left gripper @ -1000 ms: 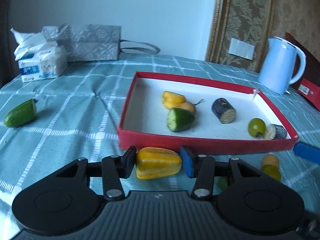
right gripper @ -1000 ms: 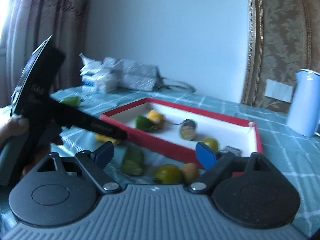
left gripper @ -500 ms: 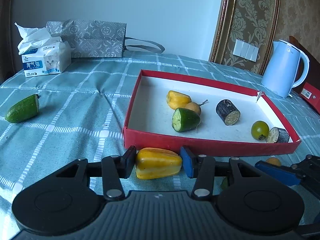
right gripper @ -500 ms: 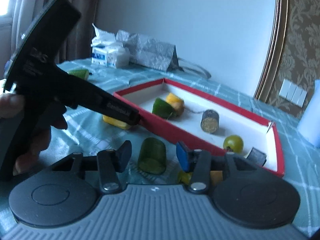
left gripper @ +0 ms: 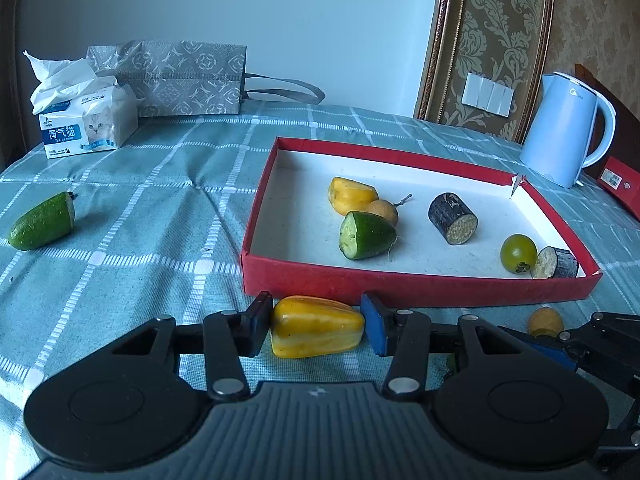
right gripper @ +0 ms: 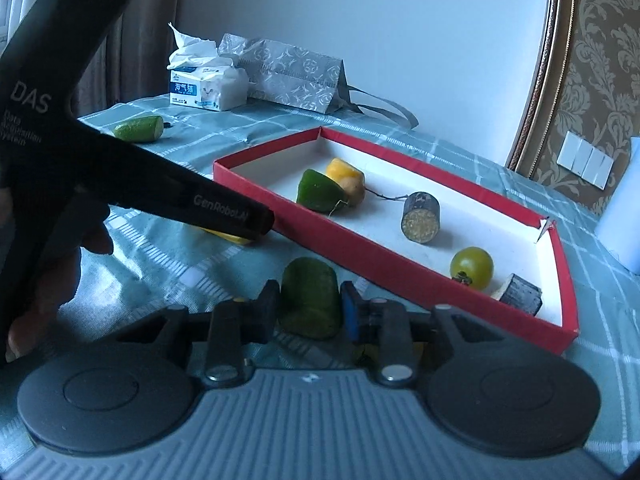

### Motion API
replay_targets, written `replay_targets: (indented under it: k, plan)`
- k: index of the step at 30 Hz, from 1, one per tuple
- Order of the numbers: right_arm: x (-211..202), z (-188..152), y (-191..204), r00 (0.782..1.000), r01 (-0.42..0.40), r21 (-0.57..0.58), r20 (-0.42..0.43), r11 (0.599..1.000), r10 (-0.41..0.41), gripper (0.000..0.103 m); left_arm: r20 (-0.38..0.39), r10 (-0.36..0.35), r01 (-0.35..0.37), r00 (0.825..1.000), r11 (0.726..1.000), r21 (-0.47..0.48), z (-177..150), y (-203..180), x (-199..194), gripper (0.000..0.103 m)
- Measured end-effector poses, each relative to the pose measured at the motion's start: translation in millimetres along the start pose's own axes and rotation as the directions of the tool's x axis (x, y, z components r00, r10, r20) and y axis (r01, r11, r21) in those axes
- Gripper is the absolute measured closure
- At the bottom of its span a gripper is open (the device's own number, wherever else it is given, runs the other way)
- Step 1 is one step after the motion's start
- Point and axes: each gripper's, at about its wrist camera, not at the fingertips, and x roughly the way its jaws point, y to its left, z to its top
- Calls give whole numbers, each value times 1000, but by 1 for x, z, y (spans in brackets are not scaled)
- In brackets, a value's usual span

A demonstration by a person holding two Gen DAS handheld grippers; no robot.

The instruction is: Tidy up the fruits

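The checked teal tablecloth [left gripper: 160,216] spreads under everything I work on. On it sits the red tray [left gripper: 416,284], white inside, holding a yellow pepper piece [left gripper: 350,194], a green cucumber end [left gripper: 366,234], two dark eggplant chunks and a green tomato [left gripper: 518,252]. My left tongs [left gripper: 316,330] are clamped on a yellow pepper [left gripper: 316,332] just outside the tray's near wall. My right tongs [right gripper: 310,306] are closed on a green cucumber chunk [right gripper: 310,300], also in front of the tray. Another cucumber piece [left gripper: 42,222] lies far left. Something small and orange [left gripper: 545,320], perhaps a fruit, sits half hidden beside my right tool.
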Motion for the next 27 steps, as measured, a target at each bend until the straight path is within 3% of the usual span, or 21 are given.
replay_targets:
  k: [6, 9, 13, 14, 16, 20, 27]
  plan:
    - [-13, -4, -16, 998, 20, 90, 65, 996, -26, 73, 4, -18, 18, 1000, 1000, 13, 0, -2, -2, 55]
    - [-29, -10, -24, 988, 71, 119, 127, 990, -86, 73, 16, -26, 26, 1000, 999, 43, -2, -8, -4, 55]
    - [-51, -15, -41, 961, 148, 182, 206, 972, -185, 74, 19, -25, 24, 999, 998, 65, -2, -12, -4, 55]
    - [-55, -16, -45, 952, 169, 198, 219, 965, -212, 79, 18, -23, 22, 1000, 998, 65, -2, -12, -4, 55]
    - [-62, -18, -57, 931, 224, 230, 236, 947, -278, 80, 14, -22, 21, 1000, 998, 61, -2, -11, -3, 55]
    - [-62, -21, -82, 902, 322, 260, 207, 910, -379, 85, 7, -17, 16, 1000, 998, 65, -2, -11, -2, 55]
    - [-64, -43, -120, 936, 300, 328, 82, 896, -344, 83, 8, -17, 16, 1000, 998, 66, -2, -11, -2, 55]
